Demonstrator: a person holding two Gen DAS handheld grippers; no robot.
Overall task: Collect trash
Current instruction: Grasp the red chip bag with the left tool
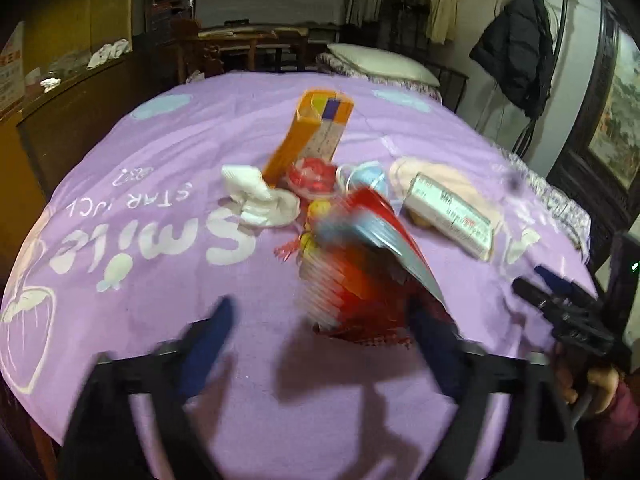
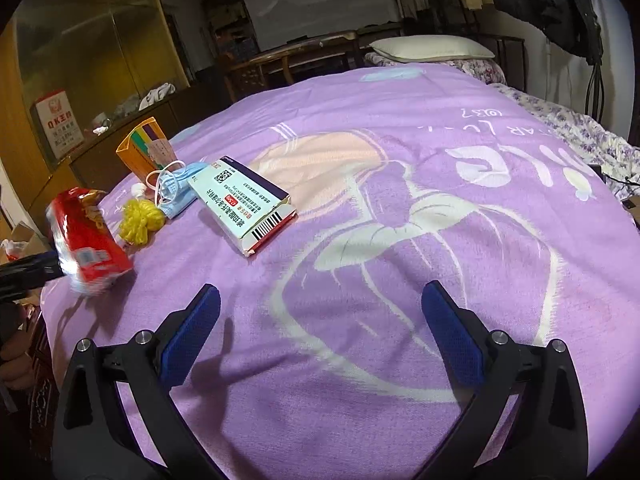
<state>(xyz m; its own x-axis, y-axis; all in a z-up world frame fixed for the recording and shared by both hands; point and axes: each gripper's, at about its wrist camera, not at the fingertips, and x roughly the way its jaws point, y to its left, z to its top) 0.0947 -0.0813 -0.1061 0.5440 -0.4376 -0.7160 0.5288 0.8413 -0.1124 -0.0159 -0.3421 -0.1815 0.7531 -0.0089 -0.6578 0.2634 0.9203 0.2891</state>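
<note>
Trash lies on a purple blanket. My left gripper is open; a blurred red snack bag stands between its fingers, against the right finger; whether it is held I cannot tell. The bag also shows in the right wrist view. Behind it lie an orange box, crumpled white tissue, a red wrapper, a blue face mask, a yellow net ball and a white medicine box. My right gripper is open and empty above bare blanket.
A pillow lies at the bed's far end. A wooden cabinet runs along the left side. A dark coat hangs on a stand at the right. A wooden table stands behind the bed.
</note>
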